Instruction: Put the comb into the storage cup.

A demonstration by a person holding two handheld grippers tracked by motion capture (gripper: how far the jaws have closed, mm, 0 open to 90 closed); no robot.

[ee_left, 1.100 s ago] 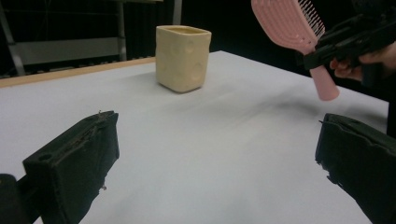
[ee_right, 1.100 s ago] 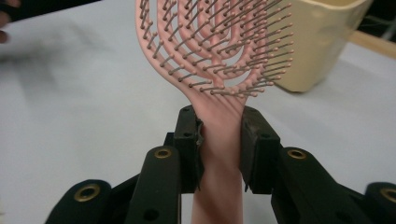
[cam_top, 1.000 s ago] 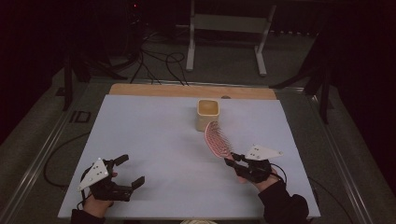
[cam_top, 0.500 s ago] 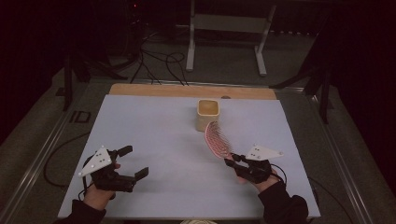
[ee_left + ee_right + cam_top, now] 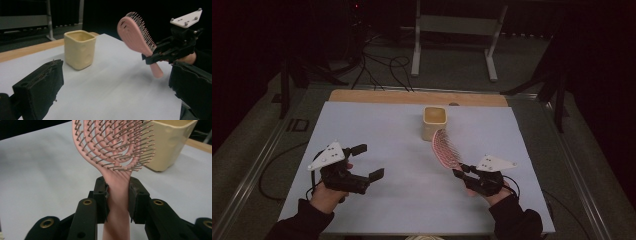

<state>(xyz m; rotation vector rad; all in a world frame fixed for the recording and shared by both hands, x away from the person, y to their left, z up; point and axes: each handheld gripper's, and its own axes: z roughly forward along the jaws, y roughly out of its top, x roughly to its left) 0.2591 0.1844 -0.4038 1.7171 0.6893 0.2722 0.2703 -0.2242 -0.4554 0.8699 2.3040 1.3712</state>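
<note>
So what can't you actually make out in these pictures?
- Inside of the yellow cup: high view too small and dim; in the left gripper view its wall hides the bottom.
- Pink hairbrush: tip cut off by the top edge of the right gripper view, handle end by the bottom edge.
- Room beyond the table: too dark.
- Left tongs: only their pads show, cropped by the edges.

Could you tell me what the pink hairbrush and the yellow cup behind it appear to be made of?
The pink hairbrush looks like moulded plastic: smooth, matte, uniformly coloured, with thin ball-tipped bristles on an openwork head. The yellow cup is probably soft plastic or silicone, possibly glazed ceramic: its thick squarish walls are slightly dimpled, with rounded edges and a dull sheen. I cannot tell for certain.
</note>
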